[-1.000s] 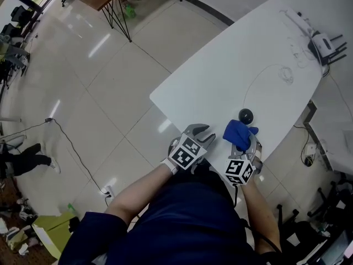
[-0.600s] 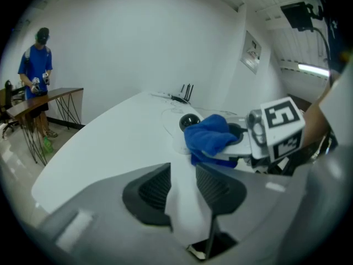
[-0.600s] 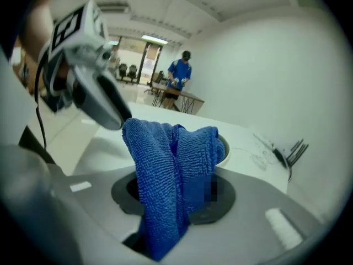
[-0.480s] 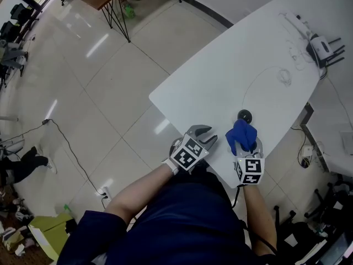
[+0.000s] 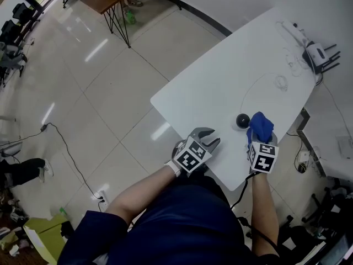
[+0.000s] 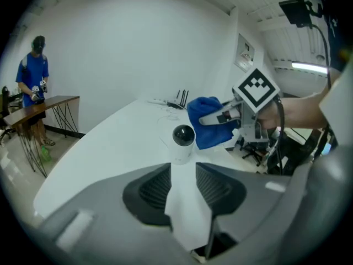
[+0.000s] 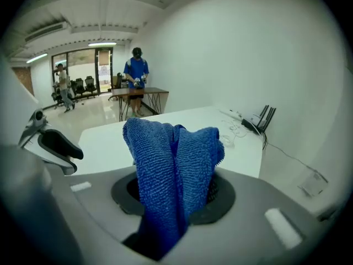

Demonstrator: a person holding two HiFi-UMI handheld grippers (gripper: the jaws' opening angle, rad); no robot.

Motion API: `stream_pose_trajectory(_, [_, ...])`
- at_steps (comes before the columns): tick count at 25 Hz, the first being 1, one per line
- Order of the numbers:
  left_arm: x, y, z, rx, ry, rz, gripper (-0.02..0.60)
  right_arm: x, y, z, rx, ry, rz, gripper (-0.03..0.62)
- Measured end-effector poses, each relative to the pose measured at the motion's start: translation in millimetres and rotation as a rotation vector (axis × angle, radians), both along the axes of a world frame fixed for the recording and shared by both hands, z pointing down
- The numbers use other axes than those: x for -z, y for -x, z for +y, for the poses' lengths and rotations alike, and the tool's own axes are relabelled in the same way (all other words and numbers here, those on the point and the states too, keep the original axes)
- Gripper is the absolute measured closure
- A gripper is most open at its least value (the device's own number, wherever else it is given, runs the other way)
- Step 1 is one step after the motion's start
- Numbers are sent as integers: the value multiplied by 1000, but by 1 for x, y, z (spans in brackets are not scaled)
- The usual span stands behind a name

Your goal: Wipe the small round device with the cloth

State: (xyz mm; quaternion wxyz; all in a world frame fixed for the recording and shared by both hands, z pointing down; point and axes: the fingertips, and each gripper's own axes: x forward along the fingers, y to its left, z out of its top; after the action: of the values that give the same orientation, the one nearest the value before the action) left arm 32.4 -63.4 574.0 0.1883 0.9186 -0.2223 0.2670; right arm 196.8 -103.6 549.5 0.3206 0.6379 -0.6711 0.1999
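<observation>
Near the table's (image 5: 220, 76) near edge, a little way in from it, sits the small round device (image 5: 242, 120), a black dome on a pale base, upright and on its own. I'm reading the right gripper (image 5: 258, 142) first: its jaws are clamped on the blue cloth (image 5: 260, 126), and the right gripper view shows the cloth (image 7: 174, 164) bunched up and standing out past the pads in a thick fold. From above, that cloth hangs just beside the device on its right; whether the two touch, I can't tell.

Now the left gripper (image 5: 212, 138): it hovers over the near edge, pointing across the table at the device. Its own view has the jaws a narrow gap apart, with only bare white tabletop between them and nothing gripped, and the device (image 6: 183, 137) dead ahead beyond the tips. The cloth (image 6: 205, 123) shows behind and to the right of the dome there.

At the far right corner lies a router (image 5: 315, 53), with a thin cable (image 5: 259, 81) looping over the table.
</observation>
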Motion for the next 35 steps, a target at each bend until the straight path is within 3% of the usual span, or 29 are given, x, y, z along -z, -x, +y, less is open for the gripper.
stream_pose_trajectory(6, [-8, 24, 1, 50, 33, -19, 489, 30, 65, -4, 190, -26, 208, 451])
stream_pose_trajectory(13, [-16, 39, 6, 70, 56, -27, 485, -4, 103, 0, 275, -10, 301, 450])
stream_pose_trajectory(20, [-24, 46, 8, 71, 78, -10, 474, -59, 125, 6, 361, 47, 327, 450])
stream_pose_trajectory(23, [-23, 49, 6, 69, 75, 3, 472, -67, 126, 10, 374, 77, 284, 450])
stream_pose_trajectory(25, [-21, 51, 2, 68, 68, 11, 472, -62, 126, 16, 349, 92, 162, 450])
stream_pose_trajectory(26, [-18, 51, 0, 65, 64, 19, 472, -58, 125, 20, 320, 97, 54, 450])
stream_pose_trajectory(30, [3, 44, -2, 0, 50, 95, 437, -19, 128, 29, 209, 29, -498, 448])
stream_pose_trajectory(32, [29, 29, 2, -71, 72, 177, 374, 13, 129, 29, 228, -34, -695, 448])
stream_pose_trajectory(35, [61, 3, 8, -198, 168, 308, 203, 50, 130, 33, 318, -88, -924, 445])
